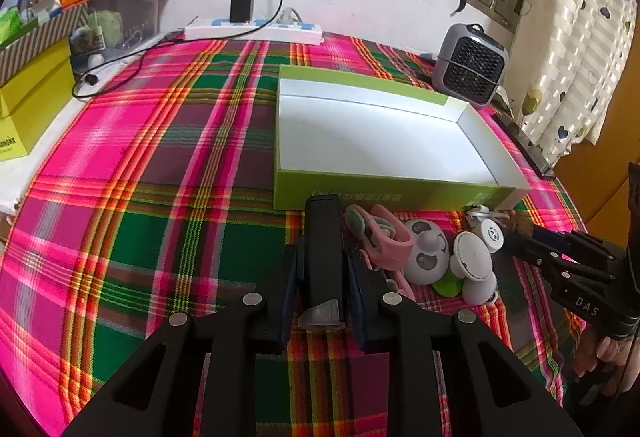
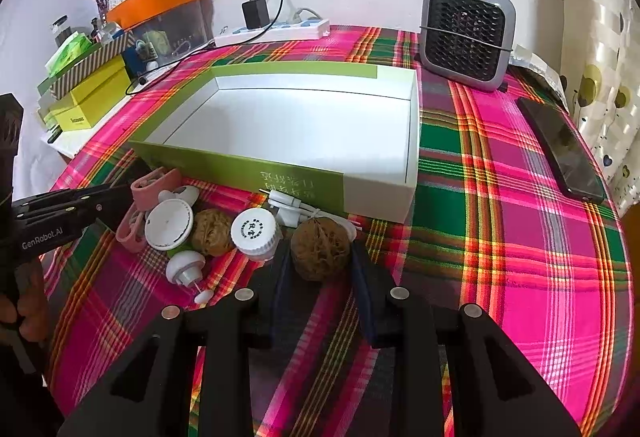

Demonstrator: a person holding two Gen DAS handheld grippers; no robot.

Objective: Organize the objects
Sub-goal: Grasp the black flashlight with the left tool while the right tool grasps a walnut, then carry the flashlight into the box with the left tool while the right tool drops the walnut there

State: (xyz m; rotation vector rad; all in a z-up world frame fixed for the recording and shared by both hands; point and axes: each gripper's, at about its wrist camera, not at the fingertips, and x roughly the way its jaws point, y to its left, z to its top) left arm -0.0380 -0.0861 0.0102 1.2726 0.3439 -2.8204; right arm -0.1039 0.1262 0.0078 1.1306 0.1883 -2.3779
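My left tongs [image 1: 322,269] are clamped on a long black rectangular bar [image 1: 322,237]; my right tongs [image 2: 320,257] grip a brown wrinkled walnut [image 2: 319,248]. Both sit just before the empty green-and-white cardboard box's [image 2: 240,167] near wall, mid-tablecloth.

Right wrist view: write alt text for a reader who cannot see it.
The right gripper closes its two fingers around a brown walnut on a pink and green plaid tablecloth. Just beyond lies an open, empty green and white box, with a white bottle cap, a second walnut and a pink clip to the left.
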